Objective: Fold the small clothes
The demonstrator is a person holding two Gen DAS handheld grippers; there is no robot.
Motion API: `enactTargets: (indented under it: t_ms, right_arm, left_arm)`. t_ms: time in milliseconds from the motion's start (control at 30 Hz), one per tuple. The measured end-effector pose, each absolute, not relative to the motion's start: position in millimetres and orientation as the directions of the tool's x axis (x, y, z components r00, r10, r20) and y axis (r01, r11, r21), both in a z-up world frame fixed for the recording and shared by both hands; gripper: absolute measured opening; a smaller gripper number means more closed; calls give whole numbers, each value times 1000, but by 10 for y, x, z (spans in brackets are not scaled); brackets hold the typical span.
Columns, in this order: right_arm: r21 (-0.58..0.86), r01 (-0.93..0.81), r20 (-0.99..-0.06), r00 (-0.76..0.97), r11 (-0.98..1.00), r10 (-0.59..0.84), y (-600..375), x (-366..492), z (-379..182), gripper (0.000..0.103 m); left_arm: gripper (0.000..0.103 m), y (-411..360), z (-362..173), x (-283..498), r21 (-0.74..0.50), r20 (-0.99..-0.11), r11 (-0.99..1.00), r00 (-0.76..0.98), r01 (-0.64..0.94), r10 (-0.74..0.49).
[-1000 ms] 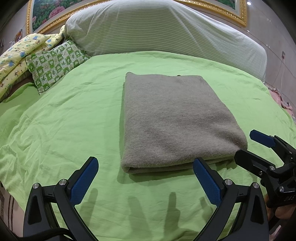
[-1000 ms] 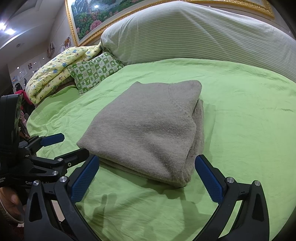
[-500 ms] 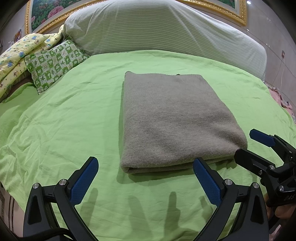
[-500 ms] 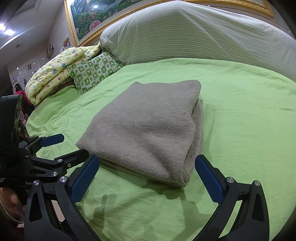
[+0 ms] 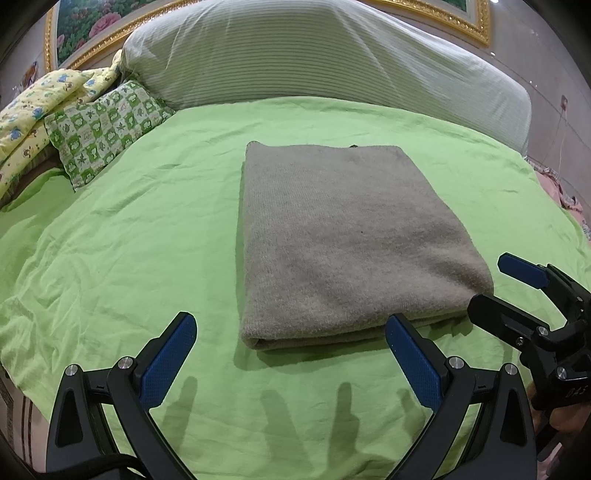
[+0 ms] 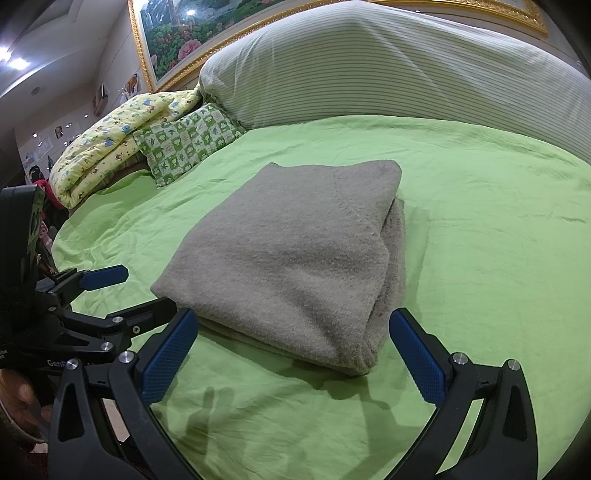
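A grey knitted garment [image 5: 343, 243] lies folded into a neat rectangle in the middle of the green bed sheet [image 5: 129, 240]. It also shows in the right wrist view [image 6: 295, 254], with its stacked layers visible along the right side. My left gripper [image 5: 291, 354] is open and empty, just short of the garment's near edge. My right gripper [image 6: 291, 350] is open and empty, at the garment's near right corner. Each gripper appears in the other's view: the right gripper [image 5: 517, 291] and the left gripper [image 6: 122, 291].
A large striped pillow [image 5: 314, 55] lies across the back of the bed. A green checked cushion [image 5: 103, 125] and a yellow patterned quilt [image 5: 33, 107] sit at the back left. A gold-framed picture [image 6: 192, 33] hangs behind. The bed's edge runs near the grippers.
Both grippers have drifted very slightly; the folded garment has not moved and both grippers stay open.
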State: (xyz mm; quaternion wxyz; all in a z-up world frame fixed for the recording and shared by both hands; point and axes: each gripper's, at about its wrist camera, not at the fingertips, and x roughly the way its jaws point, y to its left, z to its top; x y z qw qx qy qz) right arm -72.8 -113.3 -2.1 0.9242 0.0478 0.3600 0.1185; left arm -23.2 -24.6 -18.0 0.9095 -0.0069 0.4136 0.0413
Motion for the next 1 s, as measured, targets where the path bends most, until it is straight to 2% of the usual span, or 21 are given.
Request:
enactTargets:
  t_ms: [333,1000]
  right_arm:
    - [175,-164,-661,711,971,239,-1186,-627,35,103]
    - [181,-158,-675,698,971,239,-1230,-560,23,103]
  left_arm:
    - [101,-241,-14,-86,37,-733,997,676,-72,76]
    - [101,-173,-66,-19,32,-758,995,647,-94,85]
